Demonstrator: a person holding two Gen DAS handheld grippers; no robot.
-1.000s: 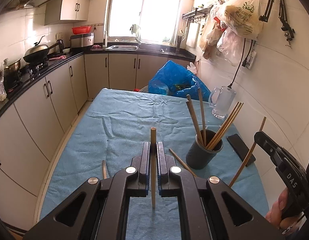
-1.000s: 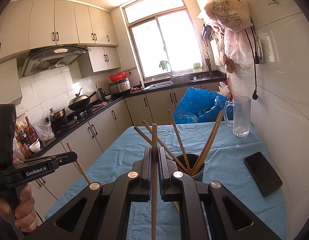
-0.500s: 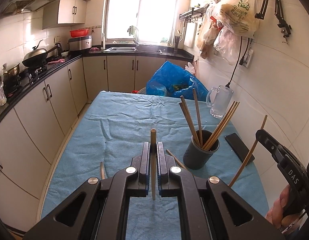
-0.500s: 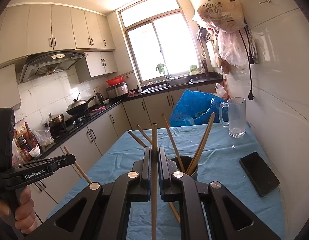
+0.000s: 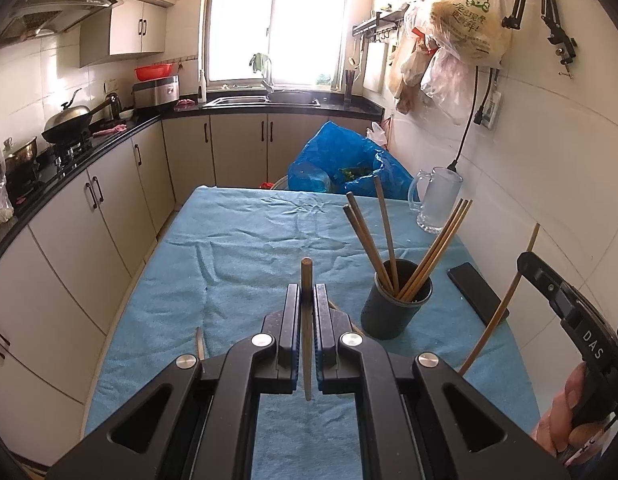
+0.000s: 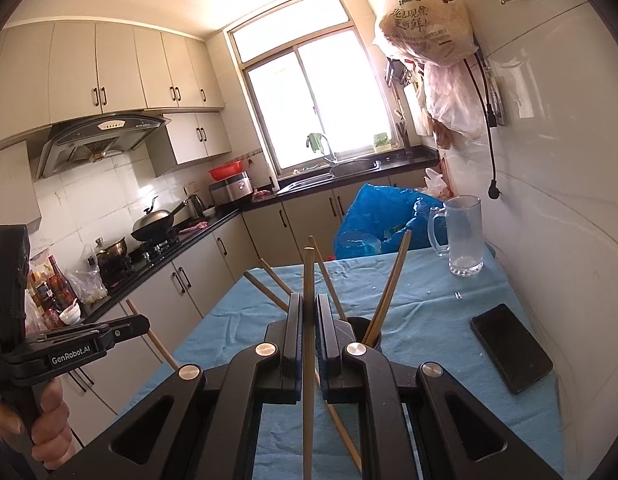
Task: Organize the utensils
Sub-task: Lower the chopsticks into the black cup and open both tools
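A dark cup (image 5: 396, 307) with several wooden chopsticks (image 5: 437, 248) stands on the blue cloth, right of centre. My left gripper (image 5: 307, 294) is shut on one upright chopstick (image 5: 306, 280), held above the cloth just left of the cup. My right gripper (image 6: 307, 304) is shut on another chopstick (image 6: 307, 276), held above and in front of the cup (image 6: 365, 330). The right gripper and its chopstick also show in the left wrist view (image 5: 549, 292). The left gripper shows in the right wrist view (image 6: 137, 326). Loose chopsticks lie on the cloth (image 5: 199, 344).
A black phone (image 5: 475, 290) lies on the cloth right of the cup. A glass mug (image 5: 435, 200) stands at the far right corner. A blue bag (image 5: 345, 164) sits behind the table. The tiled wall is on the right, cabinets on the left.
Both grippers have pulled back and up a little from the cup, each still holding its chopstick. The cup now looks smaller and farther.
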